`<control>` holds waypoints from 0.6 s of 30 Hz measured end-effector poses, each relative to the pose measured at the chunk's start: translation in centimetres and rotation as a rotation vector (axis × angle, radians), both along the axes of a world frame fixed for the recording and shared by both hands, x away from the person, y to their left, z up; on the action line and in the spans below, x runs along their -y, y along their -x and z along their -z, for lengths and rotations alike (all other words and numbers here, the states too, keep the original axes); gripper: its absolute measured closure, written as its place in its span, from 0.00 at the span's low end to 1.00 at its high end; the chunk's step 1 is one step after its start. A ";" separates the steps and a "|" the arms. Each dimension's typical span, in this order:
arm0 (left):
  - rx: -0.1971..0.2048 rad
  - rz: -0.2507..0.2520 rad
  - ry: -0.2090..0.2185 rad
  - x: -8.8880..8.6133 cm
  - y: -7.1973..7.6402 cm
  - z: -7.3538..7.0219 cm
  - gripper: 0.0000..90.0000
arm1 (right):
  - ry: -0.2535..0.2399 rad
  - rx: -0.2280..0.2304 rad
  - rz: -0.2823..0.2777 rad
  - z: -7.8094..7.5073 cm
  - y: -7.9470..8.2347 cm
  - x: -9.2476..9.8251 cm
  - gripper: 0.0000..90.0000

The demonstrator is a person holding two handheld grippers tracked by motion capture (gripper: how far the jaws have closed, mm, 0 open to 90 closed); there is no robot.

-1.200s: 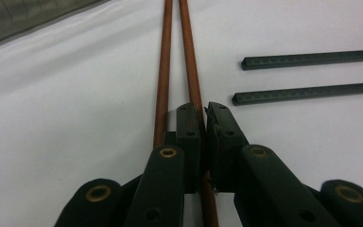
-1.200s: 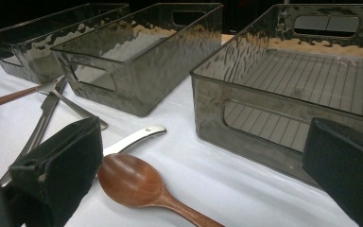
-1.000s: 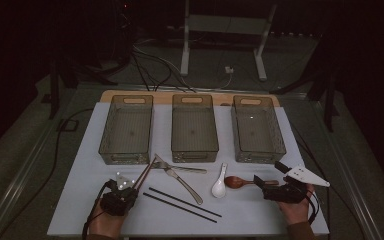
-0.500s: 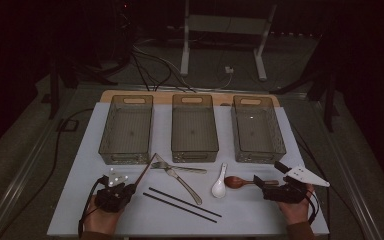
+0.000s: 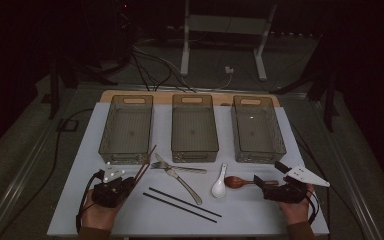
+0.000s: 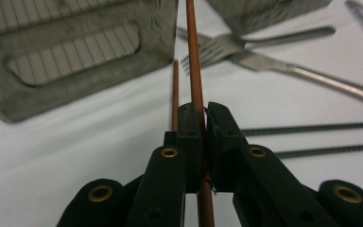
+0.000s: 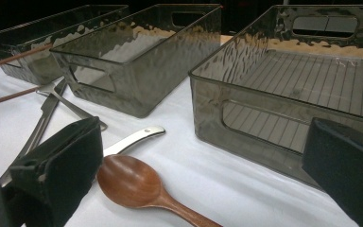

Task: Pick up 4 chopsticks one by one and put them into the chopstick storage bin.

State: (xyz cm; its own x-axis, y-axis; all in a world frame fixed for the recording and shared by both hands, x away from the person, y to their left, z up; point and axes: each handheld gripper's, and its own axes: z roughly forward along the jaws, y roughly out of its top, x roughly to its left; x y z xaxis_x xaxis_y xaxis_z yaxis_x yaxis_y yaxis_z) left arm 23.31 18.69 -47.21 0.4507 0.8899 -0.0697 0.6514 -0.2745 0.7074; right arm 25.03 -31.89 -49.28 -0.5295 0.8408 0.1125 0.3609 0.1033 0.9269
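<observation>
White table (image 5: 80,165) bears three bins (image 5: 195,127), forks (image 5: 177,172), spoons (image 5: 220,185), black chopsticks (image 5: 182,204).

wooden spoon (image 7: 146,189) handle cut off at bottom edge, brown chopstick (image 6: 194,71) tip past top edge

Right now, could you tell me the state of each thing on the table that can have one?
Left gripper: shut on one brown chopstick.
Second brown chopstick: lying on the table.
Right gripper: open, around the wooden spoon.
Three bins: upright, empty.
Black chopsticks: lying flat.
</observation>
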 end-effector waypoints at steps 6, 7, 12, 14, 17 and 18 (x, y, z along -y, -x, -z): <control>0.025 0.003 0.016 -0.2 -0.6 -1.3 0.96 | -0.002 0.001 0.001 0.0 0.0 0.0 0.00; 0.028 0.001 0.017 -0.3 -0.7 -1.5 0.96 | -0.002 0.002 0.002 0.0 0.0 0.0 0.00; 0.052 -0.006 0.030 -0.8 -1.6 -2.7 0.96 | -0.005 0.001 0.002 0.0 0.0 0.1 0.00; 0.061 -0.014 0.037 -1.1 -2.0 -3.2 0.96 | -0.005 0.002 0.002 0.0 0.0 0.1 0.00; 0.073 -0.025 0.041 -1.5 -2.8 -3.9 0.96 | -0.005 0.001 0.003 0.0 0.0 0.1 0.00; 0.076 -0.029 0.040 -1.6 -3.1 -4.2 0.96 | -0.005 0.001 0.003 0.0 0.0 0.1 0.00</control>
